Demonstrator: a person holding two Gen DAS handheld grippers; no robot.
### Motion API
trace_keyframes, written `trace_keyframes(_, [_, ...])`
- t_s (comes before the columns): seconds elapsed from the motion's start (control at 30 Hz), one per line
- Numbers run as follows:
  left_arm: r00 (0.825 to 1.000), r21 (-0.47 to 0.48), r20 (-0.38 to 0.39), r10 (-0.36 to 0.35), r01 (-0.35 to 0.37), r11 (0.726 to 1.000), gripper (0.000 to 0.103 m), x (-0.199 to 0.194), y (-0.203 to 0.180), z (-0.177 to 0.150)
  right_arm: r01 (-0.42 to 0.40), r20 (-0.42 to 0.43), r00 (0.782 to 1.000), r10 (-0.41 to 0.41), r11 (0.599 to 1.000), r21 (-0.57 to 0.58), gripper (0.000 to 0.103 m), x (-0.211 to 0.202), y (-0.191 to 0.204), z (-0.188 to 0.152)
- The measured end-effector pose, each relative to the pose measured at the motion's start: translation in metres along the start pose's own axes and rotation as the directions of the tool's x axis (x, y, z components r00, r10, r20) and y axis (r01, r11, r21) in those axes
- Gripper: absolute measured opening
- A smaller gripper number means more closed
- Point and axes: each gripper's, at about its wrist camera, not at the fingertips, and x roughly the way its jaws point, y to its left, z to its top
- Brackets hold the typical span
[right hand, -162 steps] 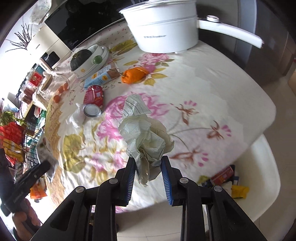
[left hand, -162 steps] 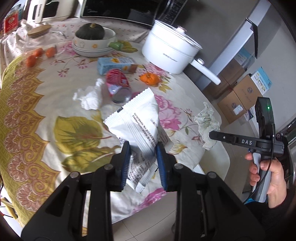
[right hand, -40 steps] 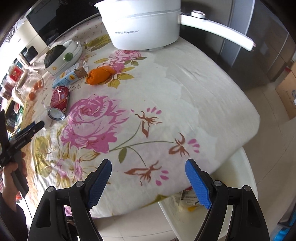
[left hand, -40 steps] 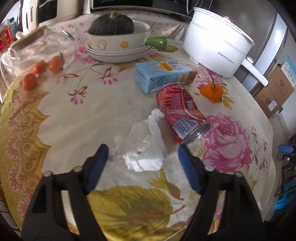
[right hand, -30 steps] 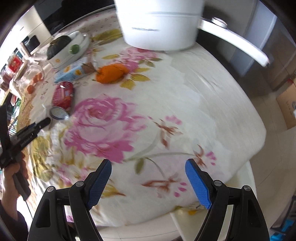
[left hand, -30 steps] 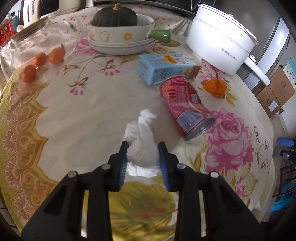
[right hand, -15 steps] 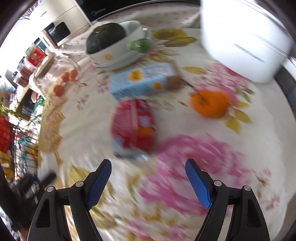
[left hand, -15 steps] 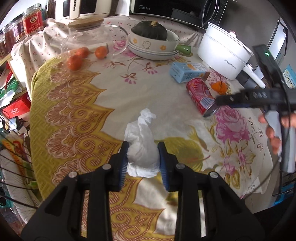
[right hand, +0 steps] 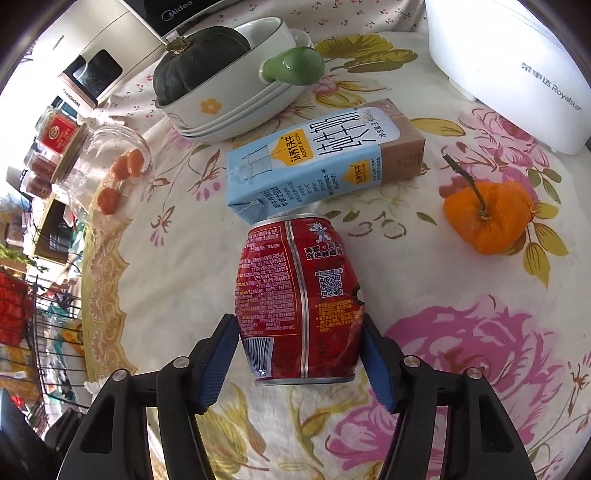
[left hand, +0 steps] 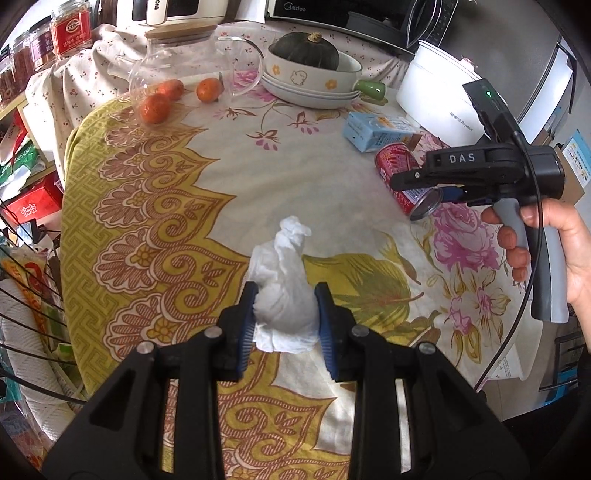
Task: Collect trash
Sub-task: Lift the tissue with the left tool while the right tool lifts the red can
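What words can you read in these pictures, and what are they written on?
"Royalstar": white cooker.
"ADOPT A COW": blue milk carton; its other print is too distorted to quote.
"DAS": right gripper.
"Midea": dark microwave.
Red can: print too small to read.

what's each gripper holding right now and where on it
Left gripper: shut on the crumpled white tissue, across its lower bulk. Right gripper: closing around the lying red can near its end, not yet gripping.
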Motion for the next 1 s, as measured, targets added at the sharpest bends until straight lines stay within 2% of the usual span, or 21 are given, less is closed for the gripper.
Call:
trace_keyframes(0.23, [0.999,-0.040,0.019,-0.033,0.033,0.999,0.033,-0.013,-0.013,0.004,0.008,-0.023,1.000,-0.008,0.999,-0.036,0.065,-0.028,-0.010,-0.030])
trace_keyframes(0.6, [0.999,0.032,0.002,-0.051,0.051,0.998,0.033,-0.035,-0.076,-0.012,-0.003,0.002,1.000,0.003,0.999,-0.045,0.065,-0.097,-0.058,-0.092])
trace_keyframes(1.0, [0.991,0.074,-0.002,-0.135,0.135,0.988,0.033,-0.050,-0.139,-0.035,0.008,0.057,0.998,-0.010,1.000,0.019,0.065,-0.157,-0.127,-0.155])
